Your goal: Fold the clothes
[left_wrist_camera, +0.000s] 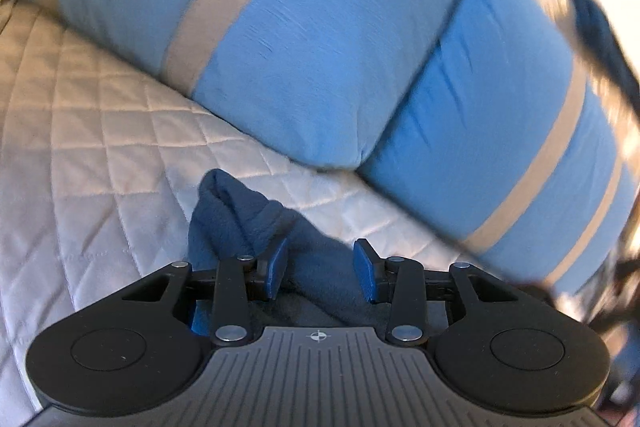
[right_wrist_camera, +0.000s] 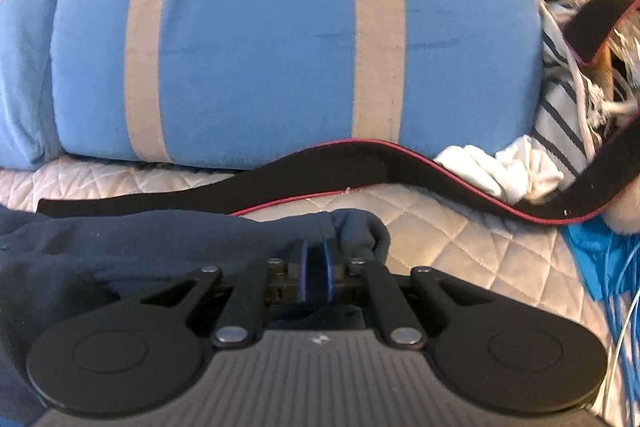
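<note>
Mid-fold on the quilted bed [left_wrist_camera: 100, 131]: navy garment [left_wrist_camera: 240, 223] lies bunched between the left tool's [left_wrist_camera: 322, 269] parted pads, right tool [right_wrist_camera: 314, 265] easing open around its edge; next, regrip and flatten.

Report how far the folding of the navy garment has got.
Done: nothing looks folded; the navy garment lies bunched on the quilted cover. In hand: the right claw pinches its edge while easing open; the left claw straddles another bunch, pads apart. Left: every fold.

Blue striped pillows [right_wrist_camera: 260, 39] on quilted cover [left_wrist_camera: 100, 131]; black strap [right_wrist_camera: 360, 163].
</note>
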The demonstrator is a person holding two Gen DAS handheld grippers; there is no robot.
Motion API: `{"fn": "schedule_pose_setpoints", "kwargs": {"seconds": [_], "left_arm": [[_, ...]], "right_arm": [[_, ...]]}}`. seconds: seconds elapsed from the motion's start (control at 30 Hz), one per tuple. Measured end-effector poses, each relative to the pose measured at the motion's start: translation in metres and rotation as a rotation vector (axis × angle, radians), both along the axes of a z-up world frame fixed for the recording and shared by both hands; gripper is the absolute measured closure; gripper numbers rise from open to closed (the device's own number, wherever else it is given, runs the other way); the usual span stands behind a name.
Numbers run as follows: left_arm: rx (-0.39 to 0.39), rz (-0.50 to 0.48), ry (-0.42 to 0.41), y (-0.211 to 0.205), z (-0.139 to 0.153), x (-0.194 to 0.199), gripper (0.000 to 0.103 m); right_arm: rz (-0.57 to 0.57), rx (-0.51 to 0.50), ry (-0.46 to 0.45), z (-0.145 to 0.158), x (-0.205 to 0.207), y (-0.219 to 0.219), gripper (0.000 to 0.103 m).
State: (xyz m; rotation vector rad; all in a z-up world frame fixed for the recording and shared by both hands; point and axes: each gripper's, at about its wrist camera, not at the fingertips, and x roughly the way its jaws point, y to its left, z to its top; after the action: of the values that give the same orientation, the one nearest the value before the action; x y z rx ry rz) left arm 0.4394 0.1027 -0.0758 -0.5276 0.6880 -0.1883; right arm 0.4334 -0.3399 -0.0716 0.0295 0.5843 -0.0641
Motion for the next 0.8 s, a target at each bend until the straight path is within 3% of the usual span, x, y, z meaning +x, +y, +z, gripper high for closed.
{"fn": "schedule_pose_setpoints", "kwargs": {"seconds": [0.03, 0.1, 0.17, 0.33, 0.4, 0.47, 0.57, 0.67, 0.7, 0.8], "left_arm": [[-0.014, 0.017, 0.006, 0.001, 0.006, -0.002, 0.066], [0.022, 0.013, 0.006, -0.006, 0.021, -0.008, 0.062], [0.055, -0.017, -0.014, -0.016, 0.032, -0.018, 0.060], [0.114, -0.169, -0.021, -0.058, 0.044, -0.048, 0.059], [0.244, -0.252, 0.058, -0.086, 0.032, -0.052, 0.059], [0.358, -0.303, 0.161, -0.109, 0.018, -0.056, 0.059], [0.274, -0.240, 0.208, -0.107, 0.015, -0.075, 0.059], [0.176, -0.215, 0.122, -0.098, 0.050, -0.100, 0.057], [0.165, -0.210, 0.095, -0.097, 0.063, -0.107, 0.054], [0.192, -0.208, 0.035, -0.098, 0.105, -0.127, 0.046]], "right_arm": [[0.015, 0.004, -0.006, 0.003, -0.003, 0.001, 0.068], [0.045, 0.044, -0.028, 0.012, -0.015, 0.004, 0.046], [0.073, 0.088, -0.048, 0.022, -0.029, 0.008, 0.037], [0.212, 0.195, -0.037, 0.040, -0.060, 0.028, 0.038], [0.263, 0.155, 0.027, 0.035, -0.066, 0.046, 0.039], [0.275, 0.101, 0.164, 0.018, -0.060, 0.063, 0.040], [0.207, 0.084, 0.157, 0.020, -0.065, 0.068, 0.039], [0.197, 0.118, 0.075, 0.058, -0.087, 0.071, 0.032], [0.221, 0.104, 0.054, 0.073, -0.096, 0.075, 0.023], [0.269, 0.045, -0.020, 0.119, -0.125, 0.085, 0.018]]}}
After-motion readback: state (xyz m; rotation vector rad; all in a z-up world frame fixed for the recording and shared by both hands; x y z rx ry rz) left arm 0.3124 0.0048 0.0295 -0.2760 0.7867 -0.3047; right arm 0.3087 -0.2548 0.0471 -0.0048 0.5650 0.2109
